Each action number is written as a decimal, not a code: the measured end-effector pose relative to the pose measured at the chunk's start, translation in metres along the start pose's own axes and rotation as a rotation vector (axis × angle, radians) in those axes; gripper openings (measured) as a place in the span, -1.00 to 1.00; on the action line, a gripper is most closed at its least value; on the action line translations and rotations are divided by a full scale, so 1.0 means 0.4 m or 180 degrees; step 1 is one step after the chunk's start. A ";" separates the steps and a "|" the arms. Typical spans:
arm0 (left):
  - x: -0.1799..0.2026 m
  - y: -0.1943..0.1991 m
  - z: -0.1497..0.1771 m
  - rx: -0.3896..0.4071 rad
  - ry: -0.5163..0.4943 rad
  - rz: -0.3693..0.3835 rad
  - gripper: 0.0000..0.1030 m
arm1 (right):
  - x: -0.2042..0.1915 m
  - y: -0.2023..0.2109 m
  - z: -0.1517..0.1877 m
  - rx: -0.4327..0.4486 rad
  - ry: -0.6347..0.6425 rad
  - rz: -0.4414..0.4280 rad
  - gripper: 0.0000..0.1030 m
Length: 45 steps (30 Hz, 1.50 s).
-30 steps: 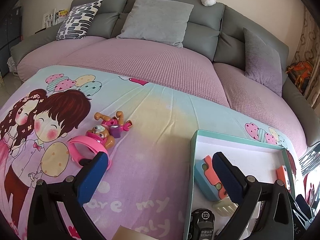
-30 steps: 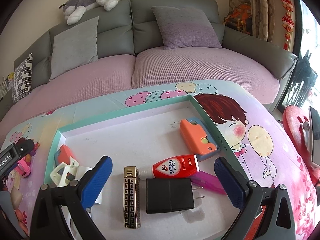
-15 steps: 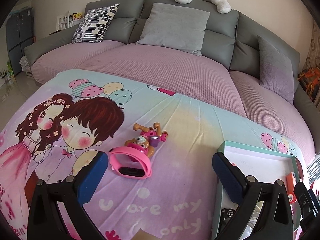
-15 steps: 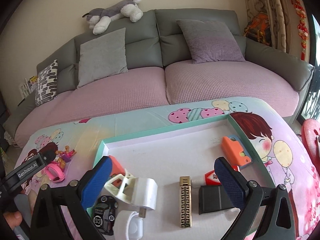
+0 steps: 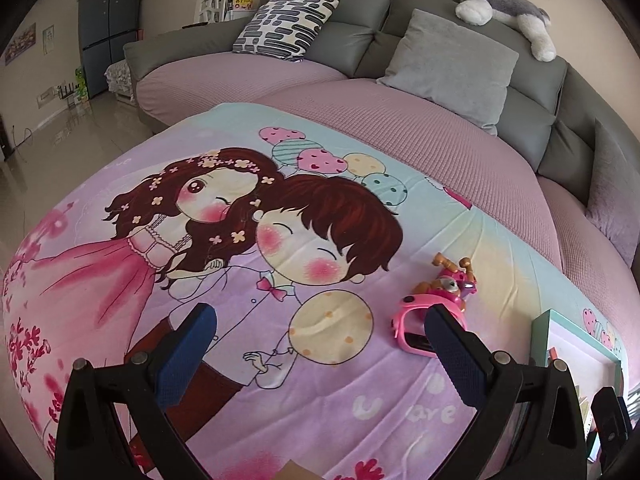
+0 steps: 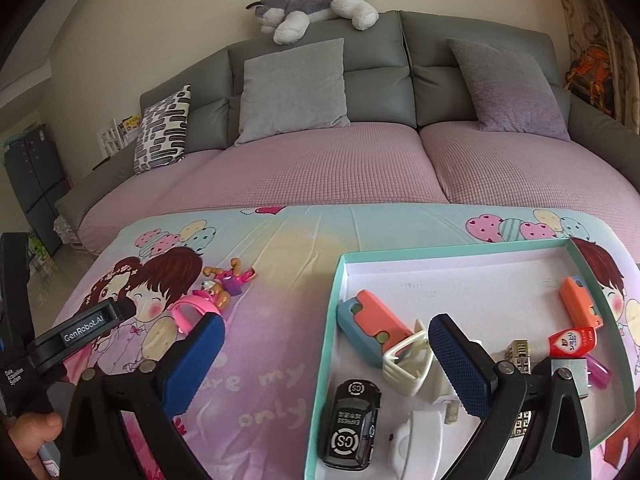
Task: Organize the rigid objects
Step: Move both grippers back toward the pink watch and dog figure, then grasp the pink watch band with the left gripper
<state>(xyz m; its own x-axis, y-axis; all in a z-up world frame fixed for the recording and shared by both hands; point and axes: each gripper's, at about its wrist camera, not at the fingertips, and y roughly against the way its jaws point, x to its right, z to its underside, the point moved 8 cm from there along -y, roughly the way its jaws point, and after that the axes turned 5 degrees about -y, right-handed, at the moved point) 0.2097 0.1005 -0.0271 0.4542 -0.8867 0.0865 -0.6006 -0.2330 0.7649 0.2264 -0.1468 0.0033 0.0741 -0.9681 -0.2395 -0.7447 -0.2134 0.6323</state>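
Presently both grippers hang with jaws spread wide, nothing between them; left gripper (image 5: pixel 320 344) hovers over the printed cloth (image 5: pixel 280 380), its right finger just beside the pink watch (image 5: pixel 412 326); the toy pup (image 5: pixel 448 282) lies touching the watch on its far side; right gripper (image 6: pixel 326 354) straddles the left wall of the box (image 6: pixel 332 320); inside: toy car (image 6: pixel 352 424), white clip (image 6: pixel 408 364), red tube (image 6: pixel 572 342), orange case (image 6: pixel 578 302).

Pink watch (image 5: pixel 416 326) beside toy pup (image 5: pixel 450 282)
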 end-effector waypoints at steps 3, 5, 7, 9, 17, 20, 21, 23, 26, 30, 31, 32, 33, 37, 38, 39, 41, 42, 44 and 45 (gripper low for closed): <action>-0.042 -0.005 0.003 -0.0032 0.0098 -0.0060 1.00 | -0.033 -0.014 0.011 -0.0040 0.0034 -0.0067 1.00; -0.064 -0.007 0.005 -0.0047 0.0156 -0.0091 1.00 | -0.054 -0.024 0.021 -0.0075 0.0072 -0.0119 1.00; -0.077 -0.012 0.005 -0.0045 0.0213 -0.0076 1.00 | -0.071 -0.032 0.030 -0.0116 0.0118 -0.0166 1.00; -0.079 -0.019 0.009 -0.0070 0.0245 -0.0023 1.00 | -0.083 -0.036 0.035 -0.0139 0.0147 -0.0190 1.00; -0.049 -0.076 0.032 -0.0216 0.0232 0.0171 1.00 | -0.108 -0.076 0.016 -0.0198 0.0169 -0.0312 1.00; -0.034 -0.096 0.041 -0.0267 0.0190 0.0241 1.00 | -0.113 -0.107 0.007 -0.0225 0.0290 -0.0240 1.00; -0.026 -0.100 0.042 -0.0268 0.0157 0.0257 1.00 | -0.114 -0.118 0.003 -0.0241 0.0320 -0.0218 1.00; -0.010 -0.105 0.042 -0.0258 0.0075 0.0284 1.00 | -0.113 -0.136 -0.008 -0.0262 0.0355 -0.0195 1.00; 0.018 -0.112 0.044 -0.0254 -0.0053 0.0345 1.00 | -0.111 -0.154 -0.024 -0.0268 0.0402 -0.0162 1.00; 0.051 -0.119 0.045 -0.0238 -0.0167 0.0455 1.00 | -0.108 -0.184 -0.035 -0.0357 0.0347 -0.0206 1.00; 0.059 -0.122 0.046 -0.0242 -0.0205 0.0471 1.00 | -0.105 -0.189 -0.038 -0.0367 0.0340 -0.0199 1.00; 0.066 -0.125 0.048 -0.0245 -0.0243 0.0472 1.00 | -0.103 -0.193 -0.040 -0.0368 0.0342 -0.0188 1.00; 0.073 -0.128 0.048 -0.0243 -0.0282 0.0466 1.00 | -0.101 -0.197 -0.042 -0.0384 0.0341 -0.0177 1.00; 0.102 -0.132 0.047 -0.0215 -0.0402 0.0485 1.00 | -0.084 -0.211 -0.051 -0.0458 0.0268 -0.0160 1.00; 0.108 -0.129 0.046 -0.0199 -0.0423 0.0501 1.00 | -0.079 -0.214 -0.054 -0.0472 0.0248 -0.0146 1.00; 0.113 -0.125 0.045 -0.0178 -0.0447 0.0518 1.00 | -0.074 -0.214 -0.058 -0.0479 0.0222 -0.0139 1.00; 0.122 -0.118 0.043 -0.0137 -0.0493 0.0545 1.00 | -0.062 -0.211 -0.068 -0.0479 0.0152 -0.0151 1.00; 0.127 -0.116 0.042 -0.0125 -0.0505 0.0571 1.00 | -0.057 -0.208 -0.073 -0.0475 0.0120 -0.0159 1.00; 0.138 -0.113 0.041 -0.0112 -0.0511 0.0646 1.00 | -0.046 -0.202 -0.082 -0.0460 0.0080 -0.0156 1.00; 0.146 -0.112 0.040 -0.0101 -0.0507 0.0692 1.00 | -0.041 -0.200 -0.085 -0.0455 0.0074 -0.0137 1.00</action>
<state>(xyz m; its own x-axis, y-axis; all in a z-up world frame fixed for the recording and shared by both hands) 0.2526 0.0528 -0.0665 0.2061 -0.9668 0.1514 -0.6507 -0.0198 0.7591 0.3075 -0.1184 -0.0183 0.1205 -0.9600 -0.2526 -0.6385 -0.2698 0.7208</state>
